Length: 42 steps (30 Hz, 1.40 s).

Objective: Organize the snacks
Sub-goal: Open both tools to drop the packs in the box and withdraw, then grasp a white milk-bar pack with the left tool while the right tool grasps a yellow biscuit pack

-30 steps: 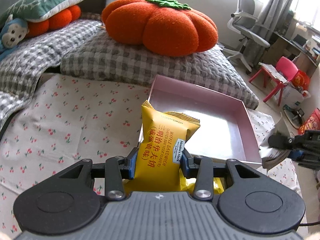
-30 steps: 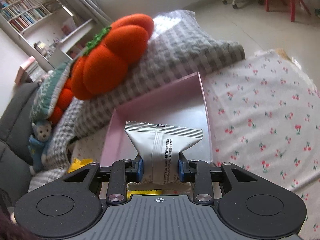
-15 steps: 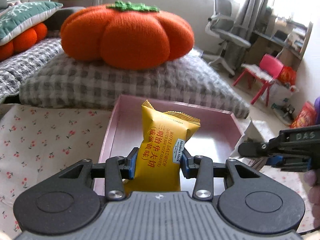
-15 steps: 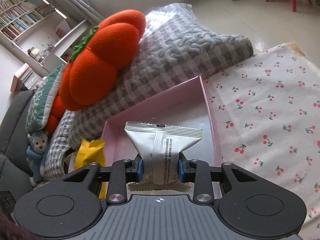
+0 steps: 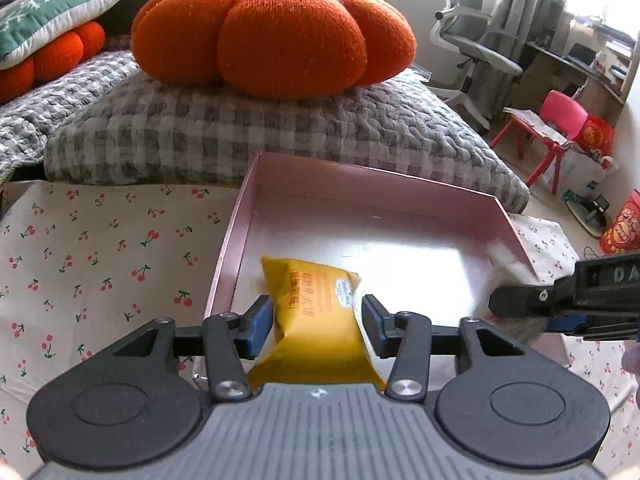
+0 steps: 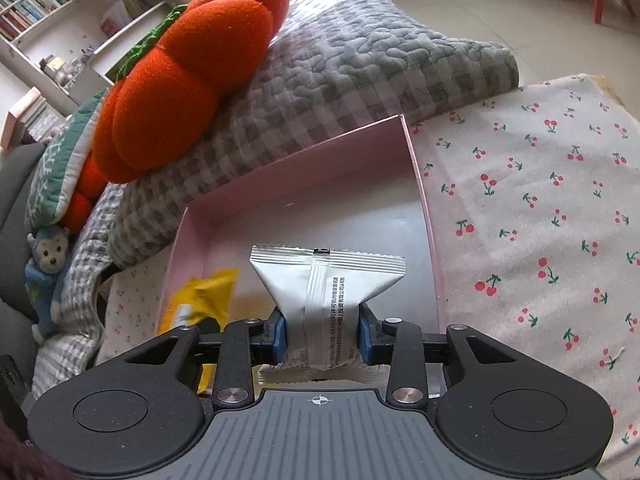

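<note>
Lengthwise, yellow packet [image 5: 316,312] toward pumpkin cushion [image 5: 272,32]

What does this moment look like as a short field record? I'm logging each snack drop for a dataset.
left gripper: open, jaws apart on either side of the yellow snack packet
yellow snack packet: released, lying in the pink tray near its left wall
right gripper: shut on the silver snack packet, held over the tray
pink tray: on the cherry-print cloth, holds only the yellow packet
behind tray: grey checked cushion with orange pumpkin pillow on top
</note>
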Available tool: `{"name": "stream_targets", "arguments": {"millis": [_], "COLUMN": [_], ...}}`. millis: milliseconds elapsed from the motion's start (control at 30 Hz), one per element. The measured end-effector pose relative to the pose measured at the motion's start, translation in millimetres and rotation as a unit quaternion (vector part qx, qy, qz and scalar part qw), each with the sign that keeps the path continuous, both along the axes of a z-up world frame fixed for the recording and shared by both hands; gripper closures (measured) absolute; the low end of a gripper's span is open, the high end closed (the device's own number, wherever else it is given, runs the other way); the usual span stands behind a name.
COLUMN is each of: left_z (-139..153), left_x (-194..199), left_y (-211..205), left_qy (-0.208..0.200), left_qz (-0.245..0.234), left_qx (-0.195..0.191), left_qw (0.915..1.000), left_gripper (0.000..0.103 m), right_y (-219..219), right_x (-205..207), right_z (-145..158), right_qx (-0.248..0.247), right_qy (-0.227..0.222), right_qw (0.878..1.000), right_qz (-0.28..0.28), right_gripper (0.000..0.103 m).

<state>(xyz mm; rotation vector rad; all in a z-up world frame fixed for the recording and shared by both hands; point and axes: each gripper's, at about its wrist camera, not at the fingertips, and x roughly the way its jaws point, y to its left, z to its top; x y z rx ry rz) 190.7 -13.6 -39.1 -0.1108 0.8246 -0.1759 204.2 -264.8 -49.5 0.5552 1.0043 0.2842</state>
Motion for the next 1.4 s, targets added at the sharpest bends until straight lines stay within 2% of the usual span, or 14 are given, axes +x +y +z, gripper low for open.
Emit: {"name": "stream_targets", "arguments": {"millis": [167, 267, 467, 667, 800, 867, 1133, 1400], "left_z": [8, 15, 33, 46, 45, 43, 32, 27], "left_x": [-9, -17, -37, -57, -71, -79, -103, -121], "left_y": [0, -2, -2, 2, 7, 11, 22, 35], "left_qy": [-0.011, -0.012, 0.001, 0.007, 0.020, 0.026, 0.028, 0.017], "left_qz": [-0.002, -0.006, -0.008, -0.009, -0.002, 0.000, 0.000, 0.003], "left_qx": [-0.007, -0.005, 0.007, 0.006, 0.010, 0.008, 0.020, 0.023], "left_qw": [0.9999, 0.9999, 0.9999, 0.9999, 0.9998, 0.9996, 0.9994, 0.9996], "left_gripper": [0.030, 0.022, 0.006, 0.001, 0.001, 0.001, 0.001, 0.000], "right_y": [-9, -14, -20, -16, -11, -7, 13, 6], "right_x": [-6, -15, -41, -73, -93, -102, -138, -156], "right_z": [9, 20, 46, 69, 75, 76, 80, 69], "right_qx": [0.018, 0.015, -0.009, -0.052, -0.073, -0.081, -0.156, -0.113], "right_qy": [-0.011, -0.022, -0.046, -0.081, -0.091, -0.098, -0.140, -0.120], "right_qw": [1.000, 0.999, 0.999, 0.995, 0.993, 0.992, 0.976, 0.984], "right_qz": [-0.018, -0.024, -0.020, -0.023, -0.015, -0.004, 0.052, 0.065], "right_gripper": [0.040, 0.026, 0.015, 0.012, 0.010, 0.002, 0.002, 0.002]}}
